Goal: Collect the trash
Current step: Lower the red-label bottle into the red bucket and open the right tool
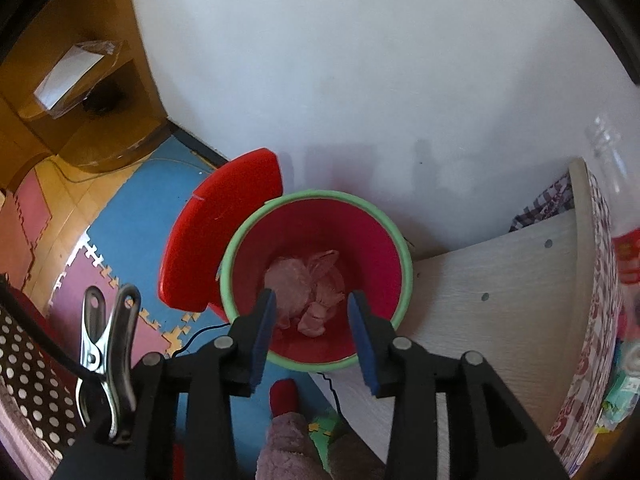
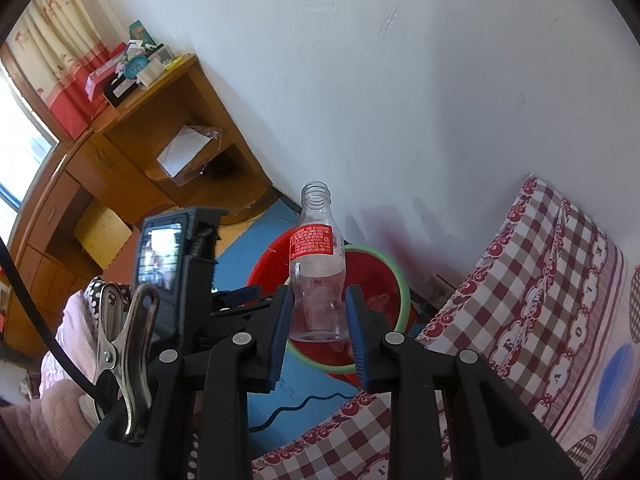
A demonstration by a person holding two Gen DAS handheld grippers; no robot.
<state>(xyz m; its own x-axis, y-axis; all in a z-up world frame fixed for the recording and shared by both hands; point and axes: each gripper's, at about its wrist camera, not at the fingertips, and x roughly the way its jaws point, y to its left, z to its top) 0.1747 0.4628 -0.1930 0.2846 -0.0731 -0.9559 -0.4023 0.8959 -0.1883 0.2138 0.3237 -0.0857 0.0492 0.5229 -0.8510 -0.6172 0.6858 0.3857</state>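
Observation:
A red bin with a green rim (image 1: 236, 248) stands on the floor against the wall, its red lid (image 1: 216, 228) swung open to the left. Crumpled pink trash (image 1: 308, 288) lies at its bottom. My left gripper (image 1: 314, 336) hangs right above the bin mouth, open, with nothing between its blue pads (image 1: 264, 332). My right gripper (image 2: 318, 328) is shut on a clear, uncapped plastic bottle (image 2: 318, 272) with a red label, held upright just in front of the bin's rim (image 2: 402, 284). The left gripper's body (image 2: 180, 264) shows to the left of it.
A bed with a red checked sheet (image 2: 540, 300) and a pale wooden side panel (image 1: 500, 292) flanks the bin on the right. A wooden desk with shelves (image 2: 132, 152) stands at the left. Foam floor mats (image 1: 128, 220), a black cable (image 2: 304, 402) and a person's red-socked foot (image 1: 284, 396) are below.

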